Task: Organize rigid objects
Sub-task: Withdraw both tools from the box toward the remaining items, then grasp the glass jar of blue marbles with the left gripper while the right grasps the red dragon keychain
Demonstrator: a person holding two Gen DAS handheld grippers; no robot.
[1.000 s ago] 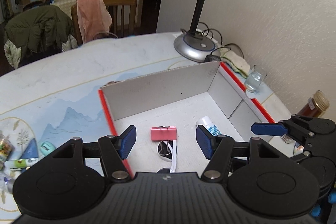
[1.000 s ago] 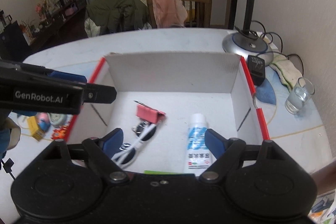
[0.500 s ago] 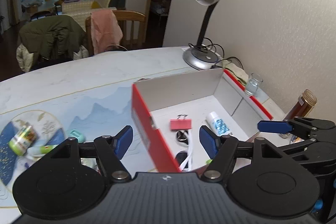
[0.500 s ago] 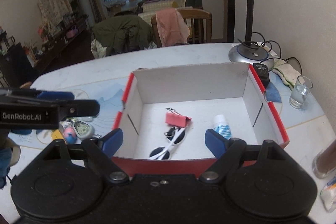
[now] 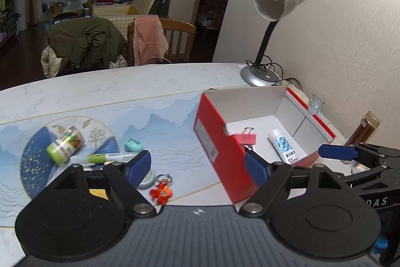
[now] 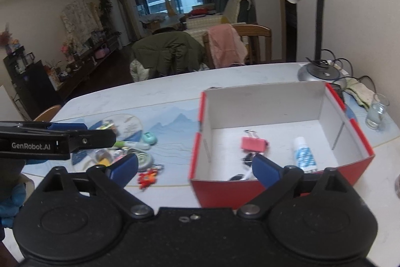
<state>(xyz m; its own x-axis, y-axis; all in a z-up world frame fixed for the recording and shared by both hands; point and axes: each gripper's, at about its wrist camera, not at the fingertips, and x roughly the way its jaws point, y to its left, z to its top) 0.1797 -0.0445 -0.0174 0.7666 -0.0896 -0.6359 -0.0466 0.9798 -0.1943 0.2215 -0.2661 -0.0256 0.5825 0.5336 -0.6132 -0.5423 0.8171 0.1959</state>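
Both grippers hang above the table's near edge, jaws opening, nothing between them. The left gripper [image 5: 197,167] sits wide over the red box's [image 5: 220,162] left wall. The right gripper [image 6: 195,167] spans the same corner. Inside the box lie a pink binder clip [image 6: 253,144], a white tube [image 6: 304,154] and sunglasses [image 6: 243,173]. Loose items, including a small jar [image 5: 65,144] and a red keychain [image 5: 161,193], lie on the mat [image 5: 165,116] left of the box.

Left gripper [image 5: 197,165]: black plastic body, two round hub discs, triangular cut-out linkage arms, silver pivot screws, blue pads [image 5: 138,167]; side plate lettered "GenRobot.AI" in white.
Right gripper [image 6: 195,167]: same black build, blue pads [image 6: 266,170], silver screws, small washers at centre.
Blue glove [image 6: 11,199] at the left handle.
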